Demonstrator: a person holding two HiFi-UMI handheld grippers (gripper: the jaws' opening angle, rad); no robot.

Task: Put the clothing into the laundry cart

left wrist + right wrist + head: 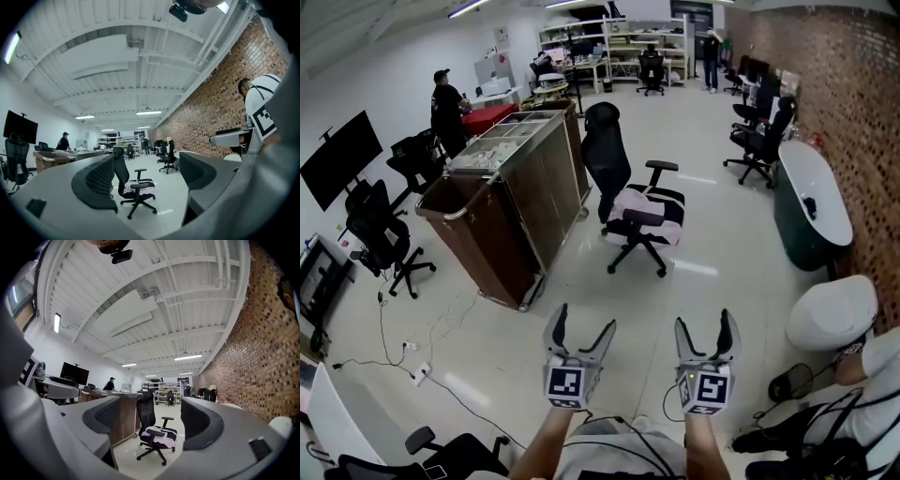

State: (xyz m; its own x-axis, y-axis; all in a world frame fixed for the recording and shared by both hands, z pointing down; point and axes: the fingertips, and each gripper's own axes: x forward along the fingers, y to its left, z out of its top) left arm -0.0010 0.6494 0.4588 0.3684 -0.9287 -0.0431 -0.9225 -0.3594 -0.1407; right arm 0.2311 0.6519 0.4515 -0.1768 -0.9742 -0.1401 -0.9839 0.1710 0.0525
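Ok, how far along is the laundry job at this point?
Nothing looks done yet: the clothing lies on the office chair seat, beside the laundry cart. Nothing is in hand: the left gripper and right gripper are open and empty, short of the chair. Left: grasp the clothing and drop it in the cart.

Left gripper point(147, 174) jaws apart, nothing gripped. Office chair point(121, 170) sits framed between them, clothing point(149, 186) on seat. Laundry cart point(70, 153) far left.
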